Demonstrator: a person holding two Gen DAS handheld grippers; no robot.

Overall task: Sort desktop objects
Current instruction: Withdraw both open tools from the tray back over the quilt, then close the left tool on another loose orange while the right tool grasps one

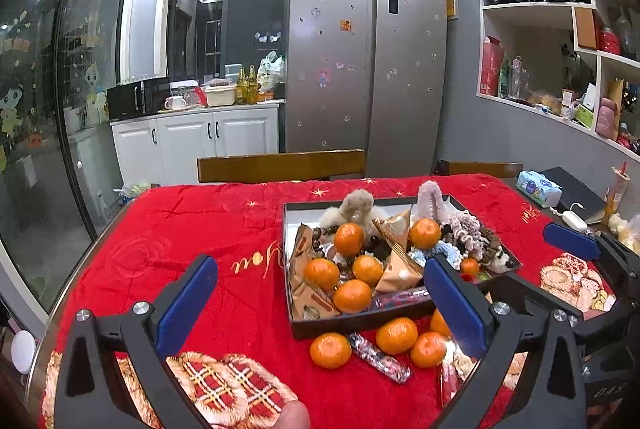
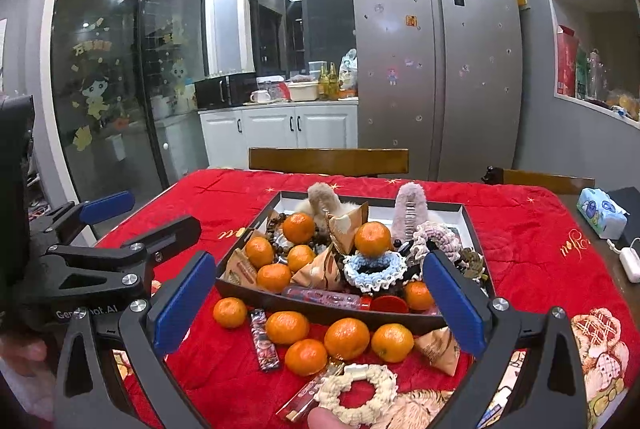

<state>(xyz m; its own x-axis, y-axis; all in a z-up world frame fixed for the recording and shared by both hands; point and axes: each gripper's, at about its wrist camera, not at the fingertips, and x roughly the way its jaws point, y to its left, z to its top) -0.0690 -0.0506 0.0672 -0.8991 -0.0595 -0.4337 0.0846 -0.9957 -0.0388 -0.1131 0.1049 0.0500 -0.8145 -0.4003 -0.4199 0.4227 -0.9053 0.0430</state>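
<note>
A shallow black rectangular tray (image 2: pixel 320 311) sits on the red embroidered tablecloth (image 1: pixel 192 229); it is heaped with small orange mandarins (image 2: pixel 372 238), tan triangular snack packets (image 2: pixel 320 271), a string of dark brown beads (image 2: pixel 280 247), a light blue crocheted scrunchie (image 2: pixel 374 269) and two fluffy hair claws (image 2: pixel 408 207); more mandarins (image 2: pixel 346 338) lie loose on the cloth just in front of the tray's near wall, beside a dark wrapped candy bar (image 2: pixel 264 339) and another tan packet (image 2: pixel 438 349); a cream crocheted scrunchie (image 2: pixel 358 395) lies nearest of all, next to a pink furry piece (image 2: pixel 412 411).

The left gripper (image 1: pixel 320 305) hangs above the cloth with its blue-padded fingers (image 1: pixel 186 305) spread wide and nothing between them; the right gripper (image 2: pixel 320 303) is likewise wide apart and empty, framing the loose fruit; a fingertip (image 2: pixel 324 419) shows at the bottom edge of the right wrist view; a blue tissue pack (image 2: pixel 600 213) rests off to the right, past the cloth's edge.
</note>
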